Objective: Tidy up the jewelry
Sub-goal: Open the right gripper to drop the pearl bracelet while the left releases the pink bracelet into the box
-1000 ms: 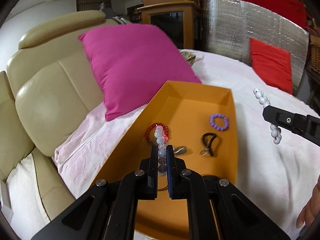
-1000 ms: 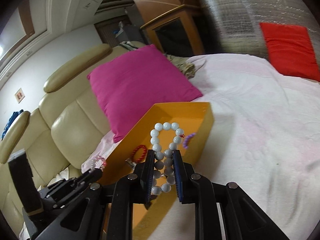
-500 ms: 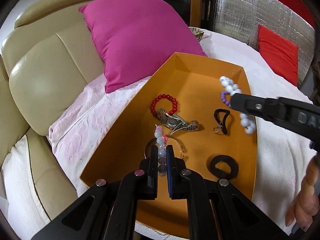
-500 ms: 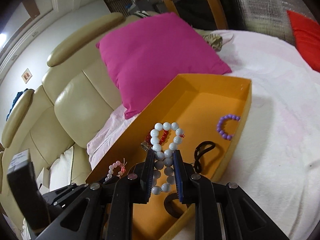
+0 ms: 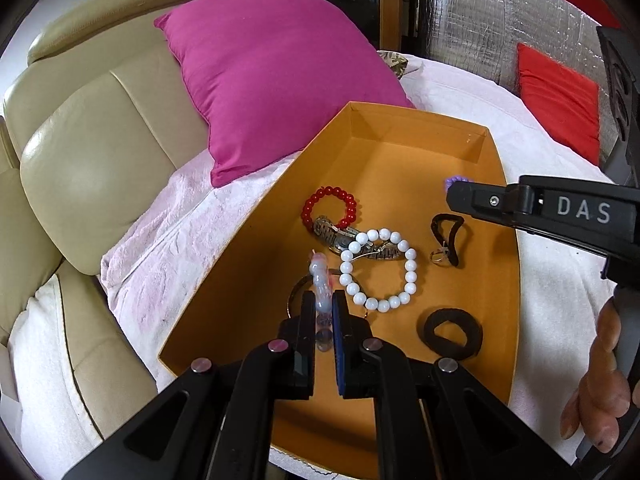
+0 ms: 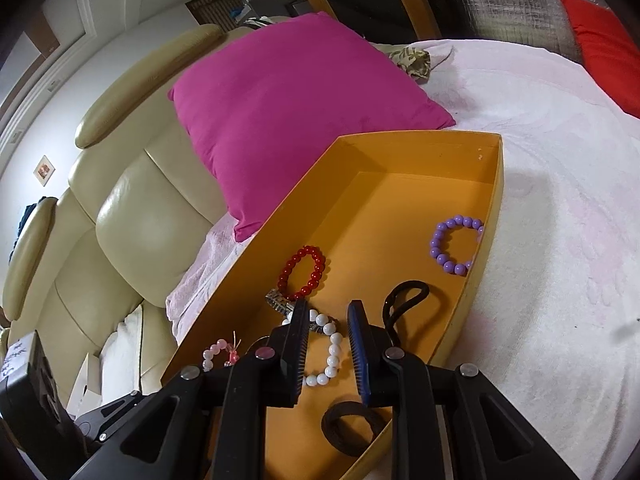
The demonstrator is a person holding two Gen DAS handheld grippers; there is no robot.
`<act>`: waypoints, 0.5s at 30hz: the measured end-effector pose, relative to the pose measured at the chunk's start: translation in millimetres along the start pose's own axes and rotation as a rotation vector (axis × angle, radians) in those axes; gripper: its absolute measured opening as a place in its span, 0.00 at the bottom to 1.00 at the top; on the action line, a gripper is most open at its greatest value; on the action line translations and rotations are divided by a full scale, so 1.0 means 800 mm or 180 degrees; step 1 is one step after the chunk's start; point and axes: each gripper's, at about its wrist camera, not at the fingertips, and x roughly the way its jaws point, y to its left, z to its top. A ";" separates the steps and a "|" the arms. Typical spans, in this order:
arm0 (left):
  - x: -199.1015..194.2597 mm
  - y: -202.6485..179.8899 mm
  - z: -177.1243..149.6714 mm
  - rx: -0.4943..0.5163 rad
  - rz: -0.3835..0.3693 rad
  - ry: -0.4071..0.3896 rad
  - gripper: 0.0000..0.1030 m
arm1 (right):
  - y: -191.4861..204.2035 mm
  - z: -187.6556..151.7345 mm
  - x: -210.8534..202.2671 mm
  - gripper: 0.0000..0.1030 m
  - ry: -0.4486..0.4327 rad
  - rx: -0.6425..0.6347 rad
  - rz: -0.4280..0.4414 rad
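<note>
An orange box (image 5: pixel 384 120) (image 6: pixel 492 208) lies on the pink-white bedspread. In it lie a white bead bracelet (image 5: pixel 378 270) (image 6: pixel 330 354), a red bead bracelet (image 5: pixel 330 206) (image 6: pixel 304 266), a metal watch (image 5: pixel 340 238), a purple bead bracelet (image 6: pixel 456 244), a black cord with a ring (image 5: pixel 448 236) (image 6: pixel 404 300) and a black hair tie (image 5: pixel 450 332) (image 6: pixel 352 426). My left gripper (image 5: pixel 323 300) is shut on a pale pink bead bracelet (image 5: pixel 320 276) (image 6: pixel 220 352) above the box's near end. My right gripper (image 6: pixel 328 310) is open and empty above the white bracelet; it also shows in the left wrist view (image 5: pixel 452 194).
A magenta cushion (image 5: pixel 272 80) (image 6: pixel 296 108) leans on the cream leather sofa (image 5: pixel 100 152) left of the box. A red cushion (image 5: pixel 556 100) lies at the far right against a silver foil panel (image 5: pixel 500 16). A hand (image 5: pixel 600 380) holds the right gripper.
My right gripper has opened and let go of the white bead bracelet, which now lies in the box on the watch. My left gripper still holds the pink bracelet over the box.
</note>
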 end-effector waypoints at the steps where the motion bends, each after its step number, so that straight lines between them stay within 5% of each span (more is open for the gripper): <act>1: 0.000 0.000 0.000 0.0001 0.0005 -0.0001 0.08 | 0.000 0.000 -0.002 0.22 -0.0009 0.0005 -0.0002; 3: 0.000 0.000 0.001 0.0009 0.0002 -0.0007 0.11 | -0.002 0.000 -0.006 0.22 -0.0020 0.0022 -0.0023; 5: -0.003 -0.001 0.002 0.0024 0.0018 -0.0046 0.24 | -0.004 0.000 -0.011 0.22 -0.0046 0.0025 -0.0053; 7: -0.007 -0.002 0.003 0.0044 0.0086 -0.0120 0.49 | -0.004 -0.001 -0.016 0.22 -0.0065 0.0013 -0.0088; 12: -0.019 -0.003 0.008 0.0018 0.0161 -0.0278 0.65 | -0.010 -0.005 -0.034 0.23 -0.0044 0.0017 -0.0167; 15: -0.026 -0.003 0.011 -0.0035 0.0204 -0.0300 0.69 | -0.019 -0.009 -0.049 0.33 -0.0034 0.0049 -0.0203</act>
